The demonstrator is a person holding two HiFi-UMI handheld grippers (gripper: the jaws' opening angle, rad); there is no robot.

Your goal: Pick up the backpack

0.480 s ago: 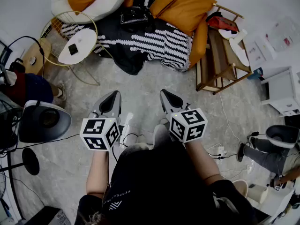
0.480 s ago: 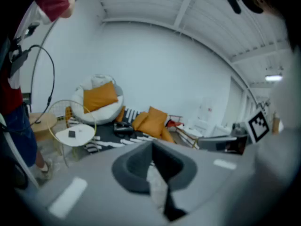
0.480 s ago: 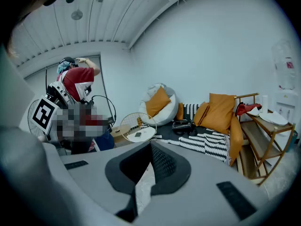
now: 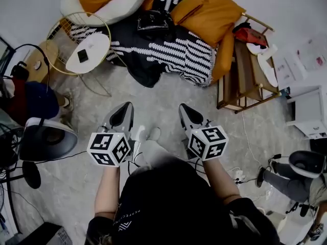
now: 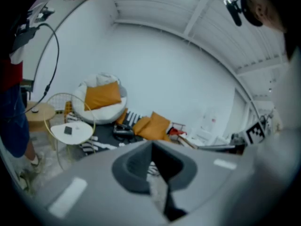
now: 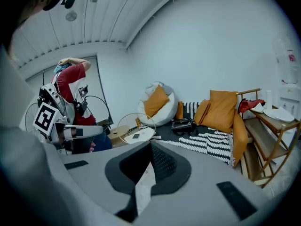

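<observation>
The black backpack (image 4: pixel 153 20) lies on a black-and-white striped blanket (image 4: pixel 173 50) at the far side of the floor, between orange cushions. The left gripper view shows the backpack (image 5: pixel 123 132) small and far ahead, and the right gripper view shows it (image 6: pixel 182 125) just as distant. My left gripper (image 4: pixel 124 109) and right gripper (image 4: pixel 185 110) are held side by side in front of me, pointing toward it and well short of it. Both grippers are shut with nothing between their jaws (image 5: pixel 152 149) (image 6: pixel 150 149).
A round white side table (image 4: pixel 88 52) in a wire hoop stands left of the blanket. A wooden rack (image 4: pixel 250 78) stands to its right. A white beanbag (image 4: pixel 102 4) sits behind. A grey round device (image 4: pixel 48 137) and a seated person (image 4: pixel 30 98) are at left; cables (image 4: pixel 236 175) lie at right.
The view has shifted forward a little toward the blanket, and light shoes now show between the grippers. Both grippers keep their pose and stay shut.
</observation>
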